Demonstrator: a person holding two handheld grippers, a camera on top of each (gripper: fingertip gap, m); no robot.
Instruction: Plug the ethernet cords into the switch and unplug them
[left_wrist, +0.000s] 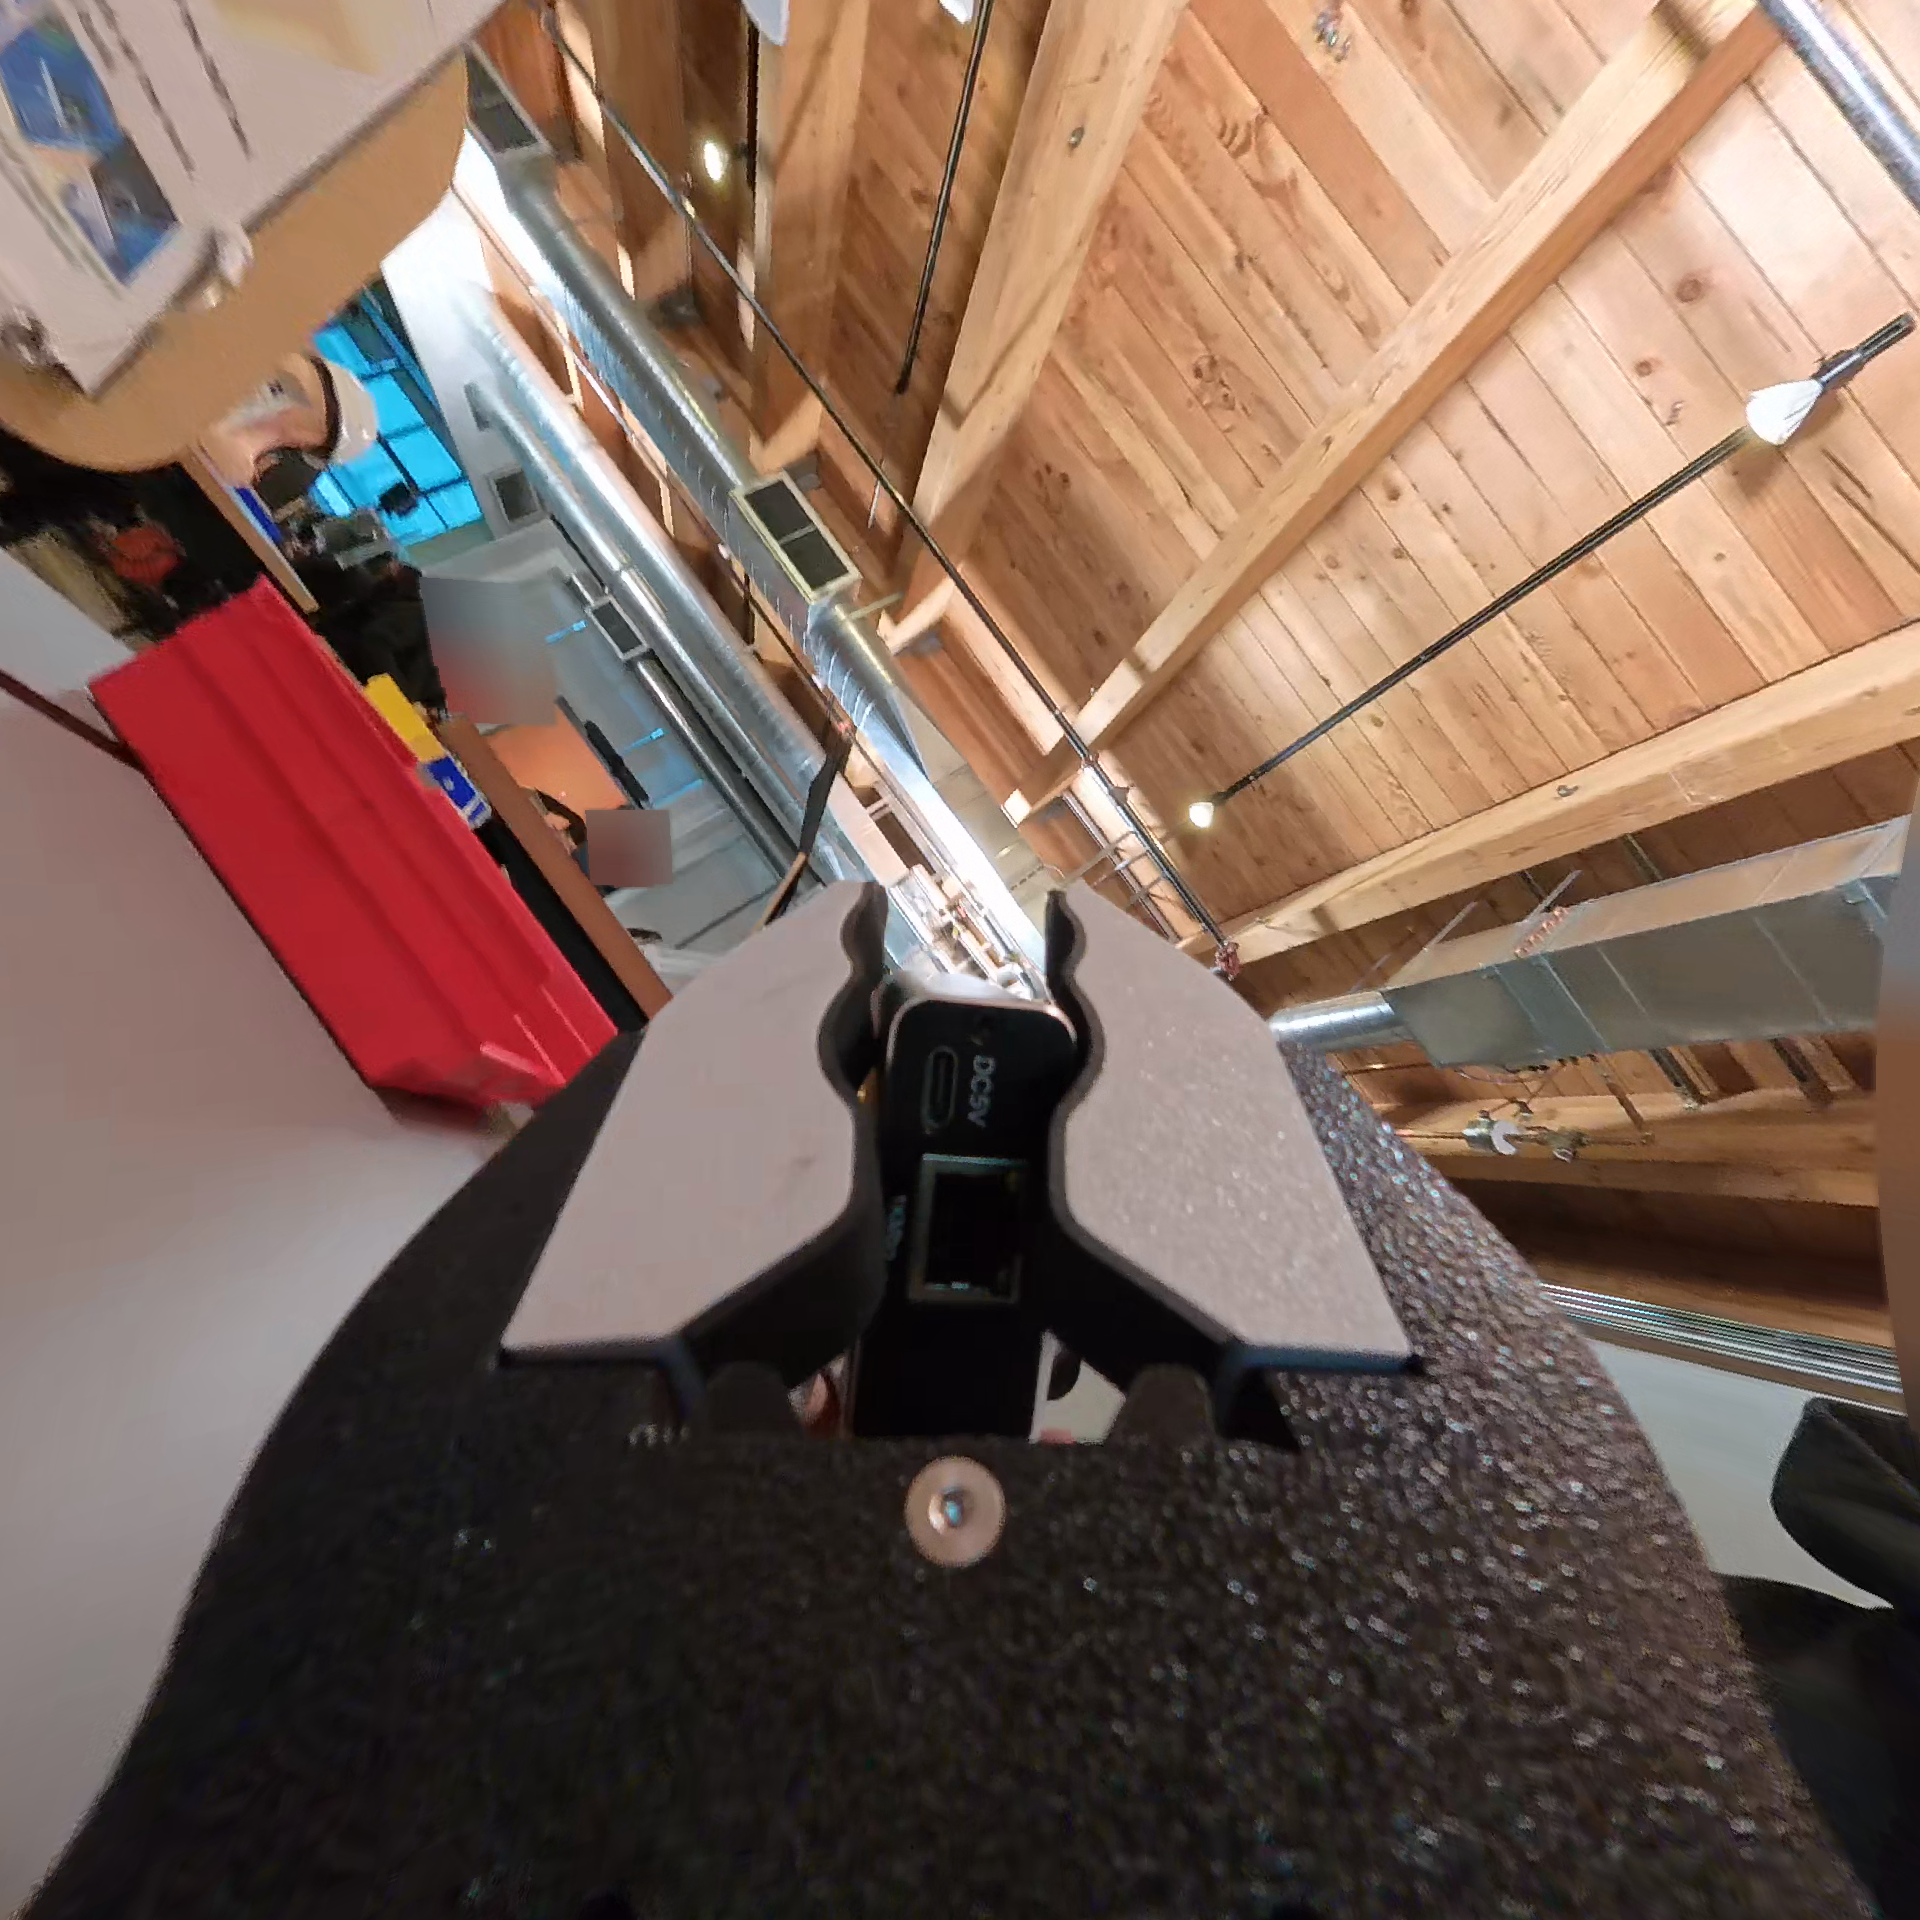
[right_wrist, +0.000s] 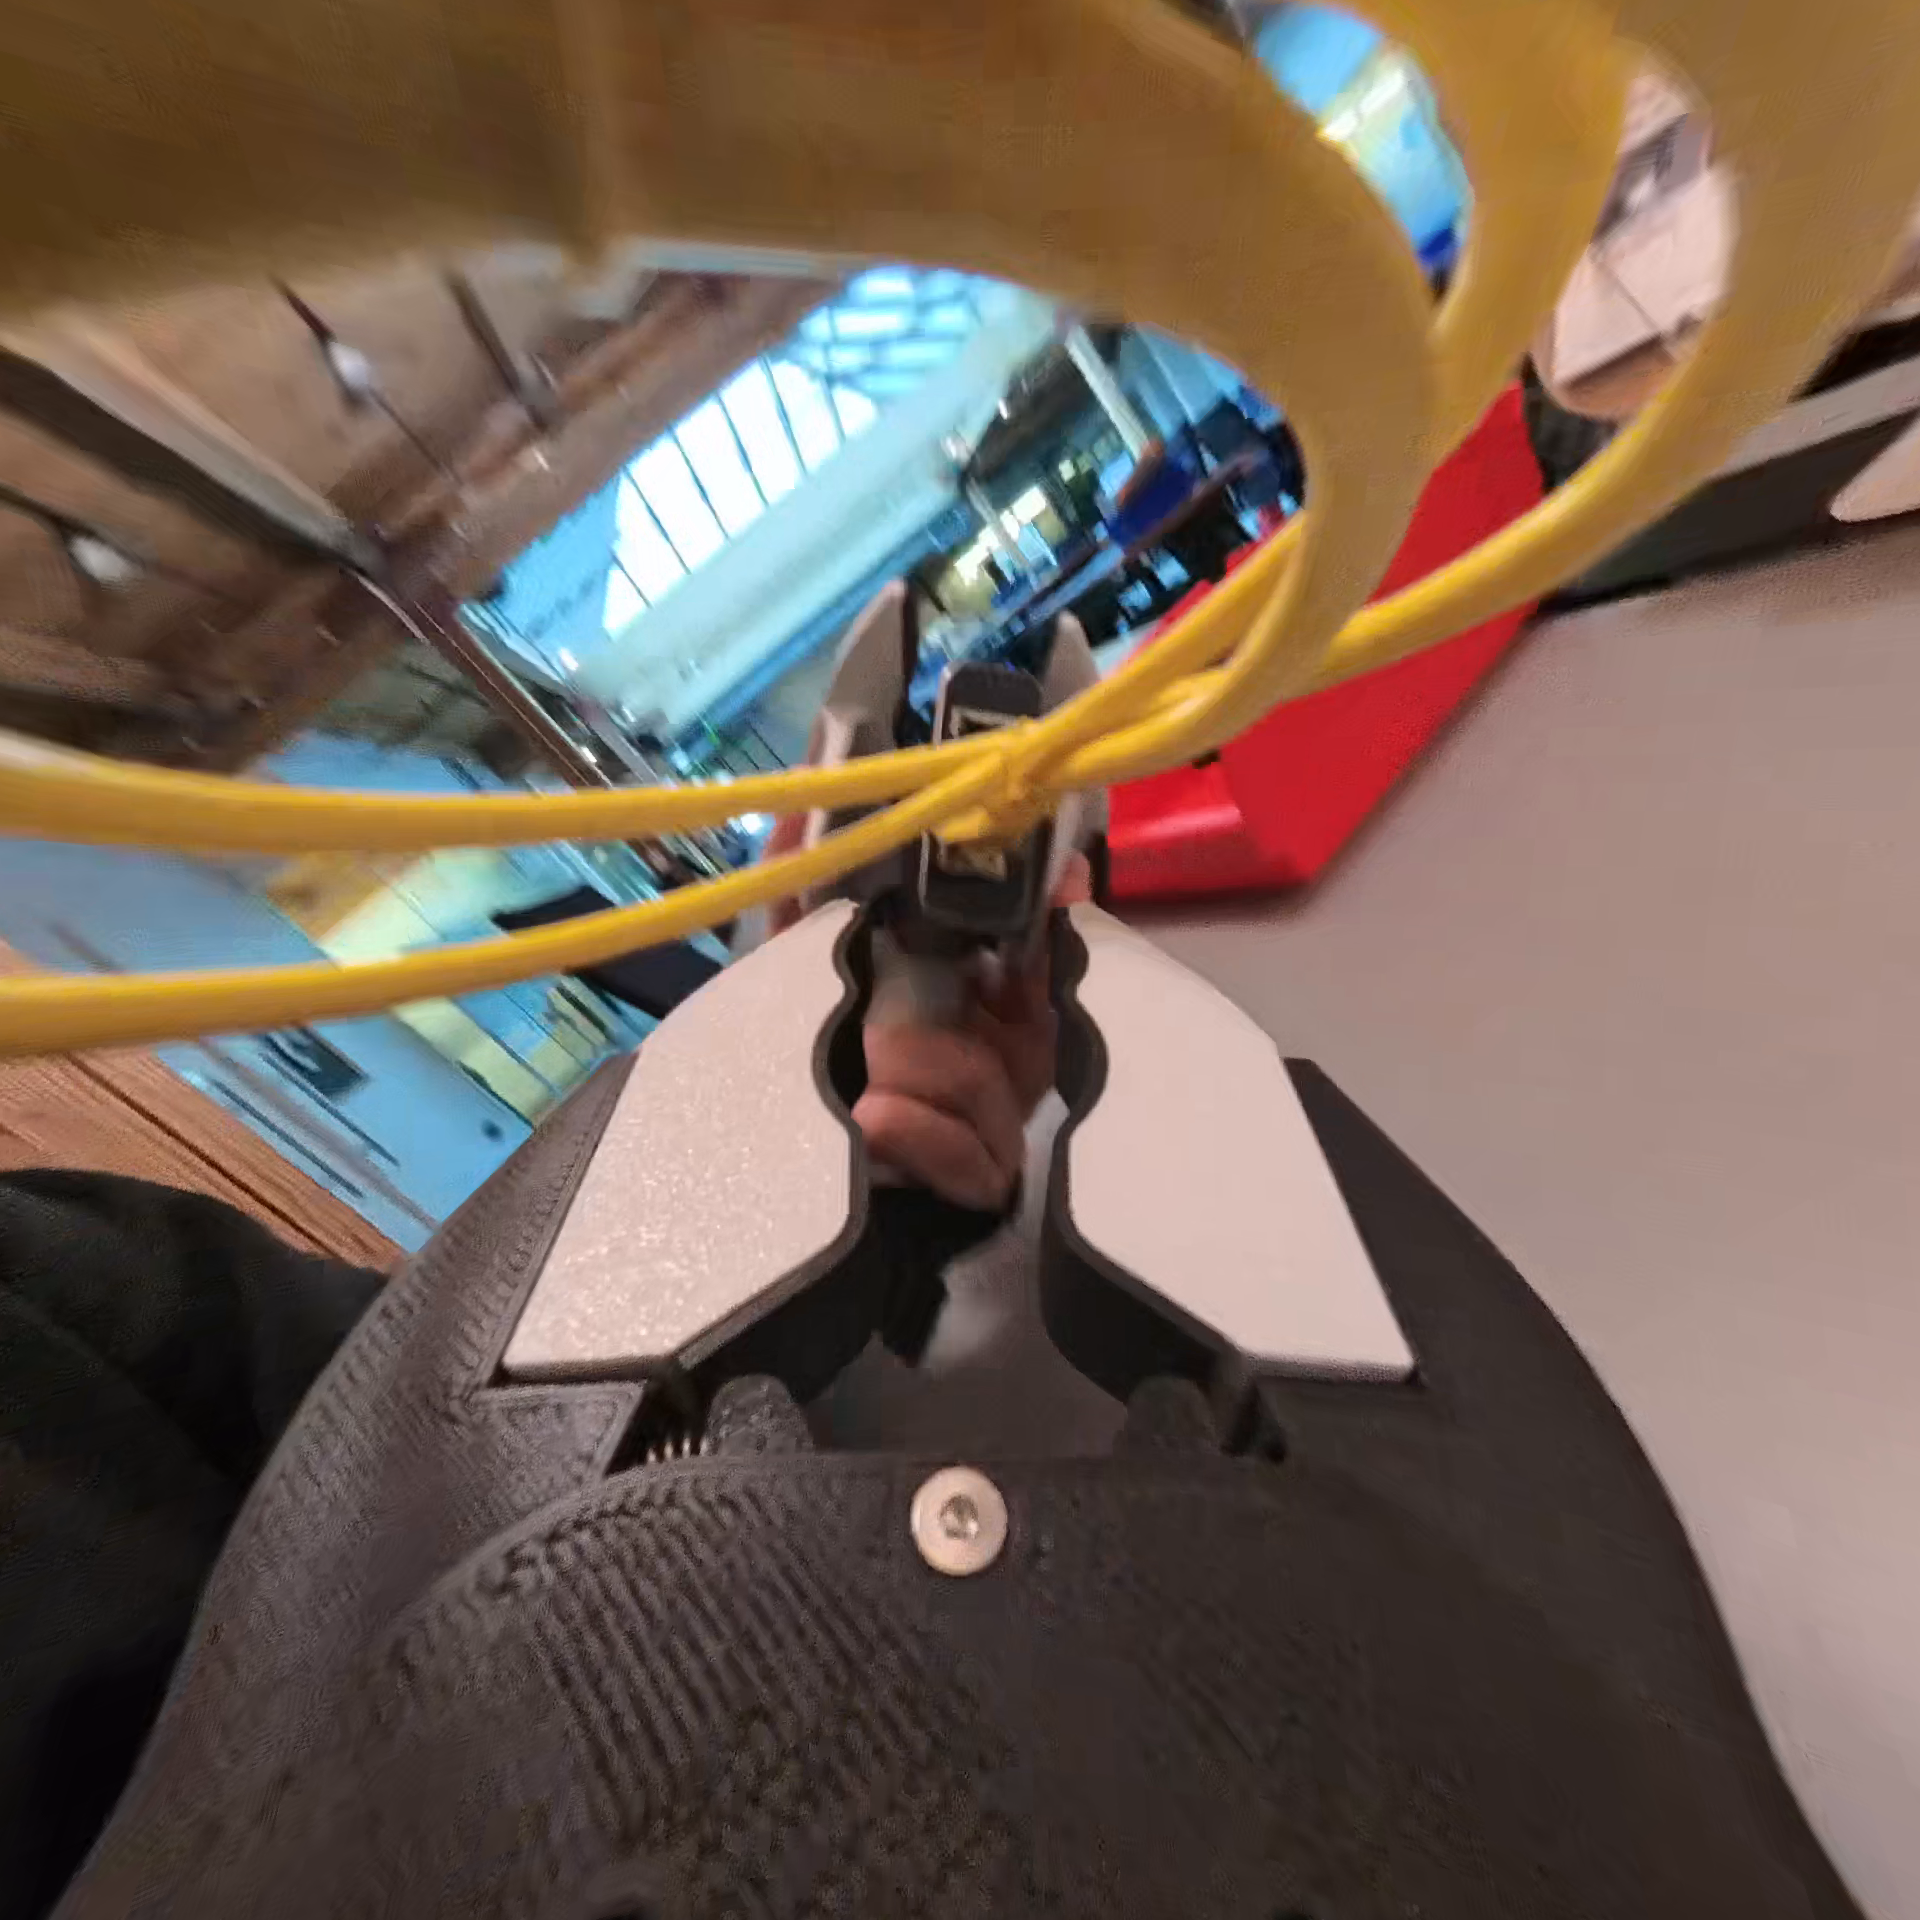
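Ceiling: wood planks on timber beams, black tie rods, small spot lamps. Silver spiral ducts and a rectangular duct run below. Large paned windows, bright daylight. Grey tabletop; red bin on it.

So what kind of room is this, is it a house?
Probably not a house. It looks like a big workshop or converted warehouse: a high wooden plank ceiling with beams, bare metal air ducts running under it, a tall arched window, and a red plastic bin on the work table.
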